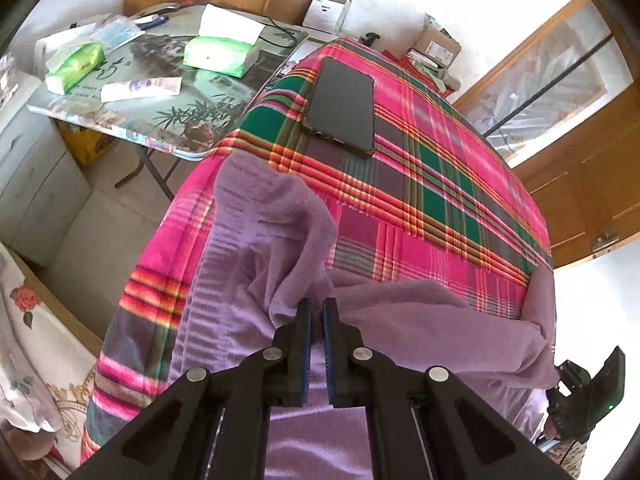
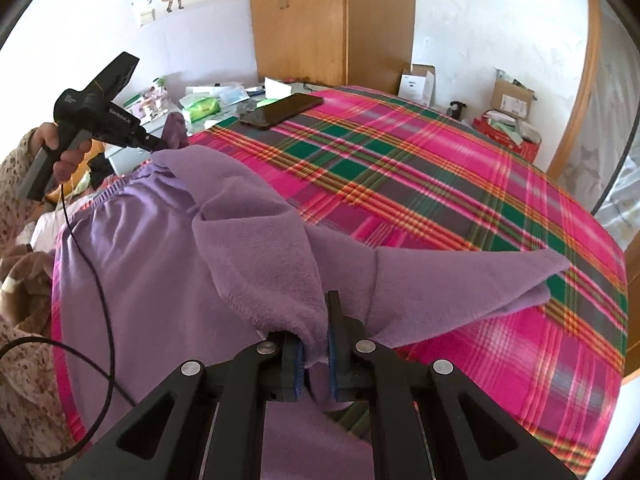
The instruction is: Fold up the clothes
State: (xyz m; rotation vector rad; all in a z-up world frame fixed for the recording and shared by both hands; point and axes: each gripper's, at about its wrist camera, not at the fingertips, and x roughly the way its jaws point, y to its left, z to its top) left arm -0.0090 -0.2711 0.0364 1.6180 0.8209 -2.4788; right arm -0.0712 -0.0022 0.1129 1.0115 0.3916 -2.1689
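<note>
A purple fleece garment (image 1: pixel 280 220) lies bunched across the near edge of a surface covered by a pink and green plaid cloth (image 1: pixel 440 184). Its smooth lilac side hangs down toward me. In the left wrist view my left gripper (image 1: pixel 318 305) is shut on a raised fold of the garment. In the right wrist view my right gripper (image 2: pixel 318 320) is shut on another fold of the garment (image 2: pixel 240 220), which drapes over its left finger. My left gripper (image 2: pixel 162 145), held in a hand, shows there at the upper left, pinching the garment's far corner. My right gripper (image 1: pixel 560 384) shows at the garment's right end.
A black phone (image 1: pixel 344 112) lies on the plaid cloth (image 2: pixel 440 184) beyond the garment. A folding table (image 1: pixel 132 128) at the left carries tissue packs (image 1: pixel 216 54) and a tube. A wooden wardrobe (image 2: pixel 332 20) and cardboard boxes (image 2: pixel 514 100) stand behind. A cable (image 2: pixel 92 280) trails from the left gripper.
</note>
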